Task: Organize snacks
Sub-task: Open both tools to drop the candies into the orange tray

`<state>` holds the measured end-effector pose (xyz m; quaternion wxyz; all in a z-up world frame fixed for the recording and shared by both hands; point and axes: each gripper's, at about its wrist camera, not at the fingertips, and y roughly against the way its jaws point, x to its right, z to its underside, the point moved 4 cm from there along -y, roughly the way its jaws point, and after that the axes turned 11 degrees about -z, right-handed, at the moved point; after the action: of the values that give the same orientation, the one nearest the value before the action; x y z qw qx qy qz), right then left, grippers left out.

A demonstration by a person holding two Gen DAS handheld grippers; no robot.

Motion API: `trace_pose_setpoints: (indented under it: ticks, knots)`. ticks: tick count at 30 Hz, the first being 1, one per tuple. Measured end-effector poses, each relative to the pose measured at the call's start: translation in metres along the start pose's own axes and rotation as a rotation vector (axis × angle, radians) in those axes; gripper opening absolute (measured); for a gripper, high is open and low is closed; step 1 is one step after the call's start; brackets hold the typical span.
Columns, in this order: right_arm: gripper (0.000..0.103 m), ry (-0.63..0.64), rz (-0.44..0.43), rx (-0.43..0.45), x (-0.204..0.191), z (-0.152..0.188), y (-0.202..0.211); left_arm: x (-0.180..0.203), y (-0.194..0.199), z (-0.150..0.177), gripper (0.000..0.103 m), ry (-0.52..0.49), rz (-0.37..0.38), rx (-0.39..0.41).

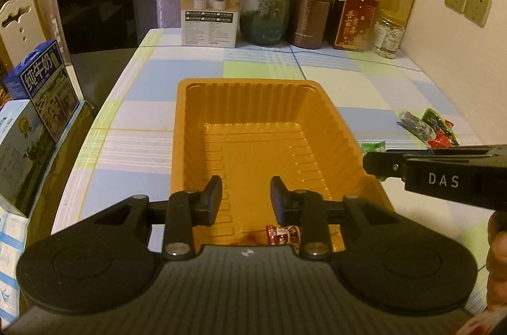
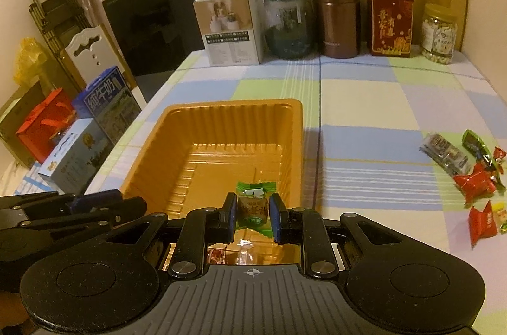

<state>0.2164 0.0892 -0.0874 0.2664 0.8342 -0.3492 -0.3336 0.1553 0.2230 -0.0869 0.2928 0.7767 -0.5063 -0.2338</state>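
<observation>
My right gripper (image 2: 253, 216) holds a green candy (image 2: 253, 206), its jaws pressed on the two sides of the brown middle, and it hangs over the near end of the tray (image 2: 221, 110). I judge the candy very light, with a hard lump inside and crinkly film around it; the film is slick, so the firm middle is the place to take it, not the frilled green ends, which would fold and slip. It should stand a short drop into the tray without harm.

My left gripper (image 1: 245, 200) has its jaws apart with nothing between them, also over the tray's near end. Below it a red candy (image 1: 282, 234) lies on the tray floor.

The candy in my right jaws has a clear window showing a brownish sweet with print on it, and green crimped edges above and below. The tray is orange, thin moulded plastic with ribbed walls; I expect it to flex and slide on the checked bench (image 2: 364, 100) if I push it. More candies (image 2: 475, 176), red, green and silvery, wait in a loose bunch on the bench well to the right of the tray.
</observation>
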Motion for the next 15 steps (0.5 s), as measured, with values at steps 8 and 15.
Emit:
trace_pose_setpoints:
  ticks: [8, 15]
  knots:
    - [0.022, 0.0, -0.011, -0.015, -0.003, 0.003, -0.007, -0.016, 0.004, 0.005, 0.029, 0.053, -0.021, -0.009]
    - [0.022, -0.012, -0.053, -0.001, -0.01, -0.002, -0.007, -0.017, 0.009, 0.008, 0.029, 0.062, -0.022, -0.011]
